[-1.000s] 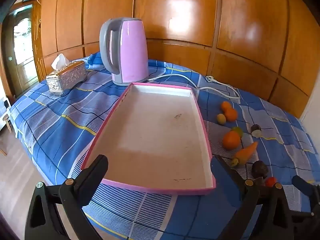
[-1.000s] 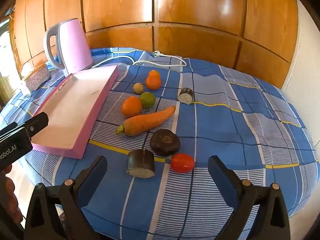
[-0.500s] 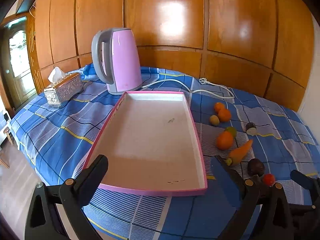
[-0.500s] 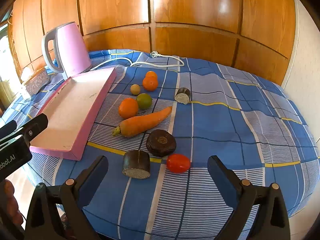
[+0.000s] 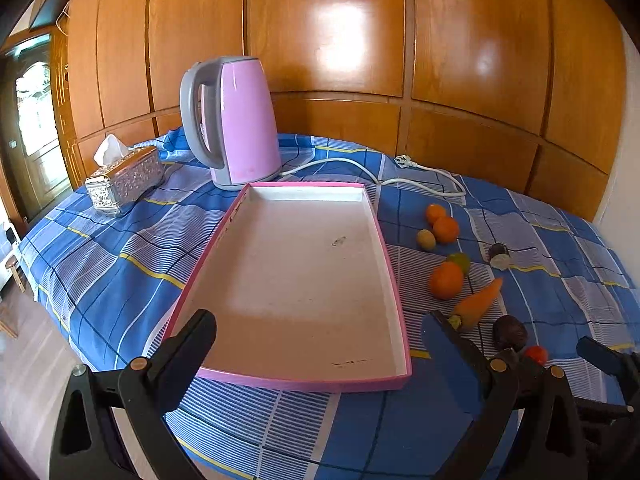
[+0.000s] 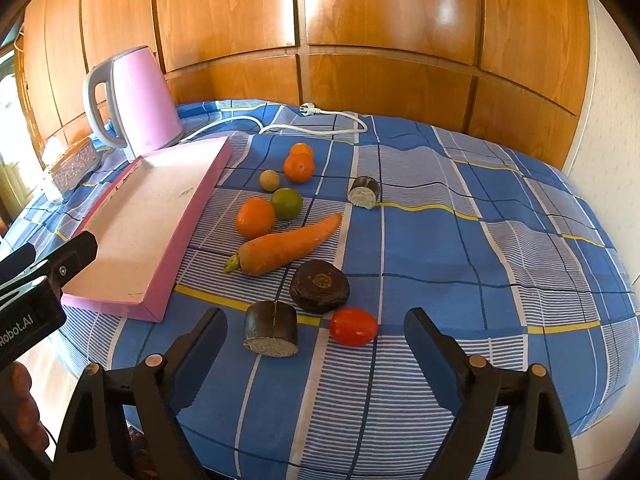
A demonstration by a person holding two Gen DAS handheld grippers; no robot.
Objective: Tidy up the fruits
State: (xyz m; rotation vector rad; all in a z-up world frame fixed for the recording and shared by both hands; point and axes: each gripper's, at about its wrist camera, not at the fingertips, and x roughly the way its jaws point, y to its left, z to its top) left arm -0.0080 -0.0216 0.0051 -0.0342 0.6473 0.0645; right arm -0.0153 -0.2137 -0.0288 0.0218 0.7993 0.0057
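Both tongs are released and hold nothing: left gripper (image 5: 320,356) before the shallow pink-rimmed tray (image 5: 394,280), right gripper (image 6: 316,344) near the table's front edge. The small glossy red tomato (image 6: 353,326) looks light, smooth and bruisable; grip gently across its middle.

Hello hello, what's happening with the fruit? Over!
Left gripper open, over pink tray. Right gripper open, nothing held. Oranges, carrot, tomato on the cloth, none in tray. Nothing blocking.

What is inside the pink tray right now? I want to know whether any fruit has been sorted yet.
Nothing: the pink tray holds only a bare white floor with a few small marks. Its whole inside shows in the left wrist view; nothing is covered.
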